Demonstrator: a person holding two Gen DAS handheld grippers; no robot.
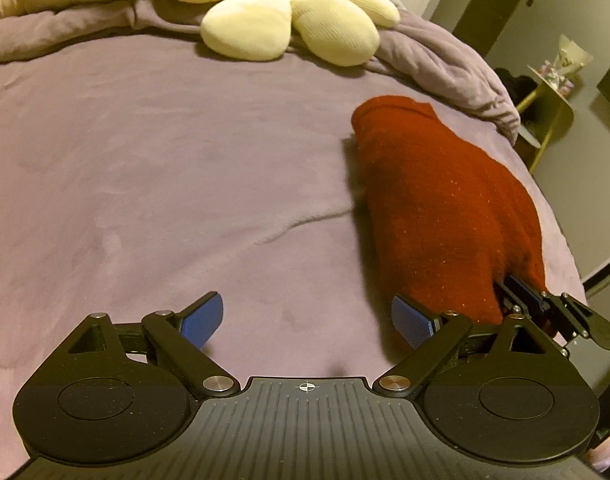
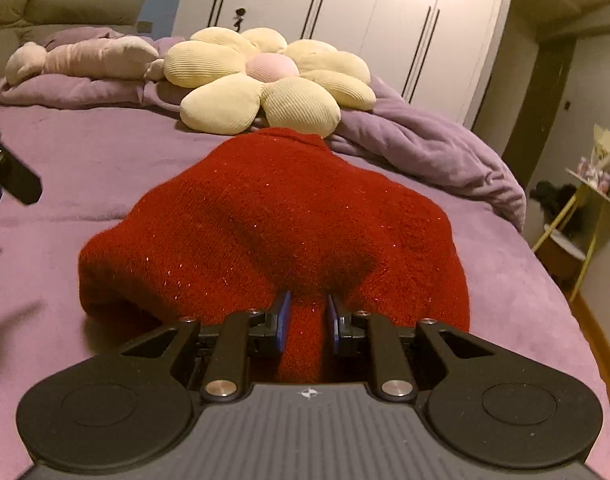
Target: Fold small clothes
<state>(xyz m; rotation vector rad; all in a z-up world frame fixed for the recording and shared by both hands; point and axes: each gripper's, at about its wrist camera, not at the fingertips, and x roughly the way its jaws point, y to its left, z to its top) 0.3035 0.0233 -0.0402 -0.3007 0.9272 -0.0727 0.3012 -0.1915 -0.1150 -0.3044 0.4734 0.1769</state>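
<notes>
A red knitted garment [image 2: 273, 220] lies bunched on the purple bed sheet [image 1: 145, 180]. My right gripper [image 2: 308, 322] is shut on the garment's near edge, with red cloth pinched between its blue pads. In the left wrist view the garment [image 1: 441, 200] lies at the right, and the right gripper [image 1: 525, 296] grips its near end. My left gripper [image 1: 307, 322] is open and empty, low over the bare sheet, just left of the garment. Part of the left gripper [image 2: 13, 176] shows at the left edge of the right wrist view.
A cream flower-shaped cushion [image 2: 261, 80] and a crumpled purple duvet [image 2: 425, 152] lie at the far side of the bed. A long pale pillow [image 2: 85, 58] lies at the back left. A yellow side table [image 2: 585, 216] stands off the bed's right edge. White wardrobes [image 2: 365, 20] stand behind.
</notes>
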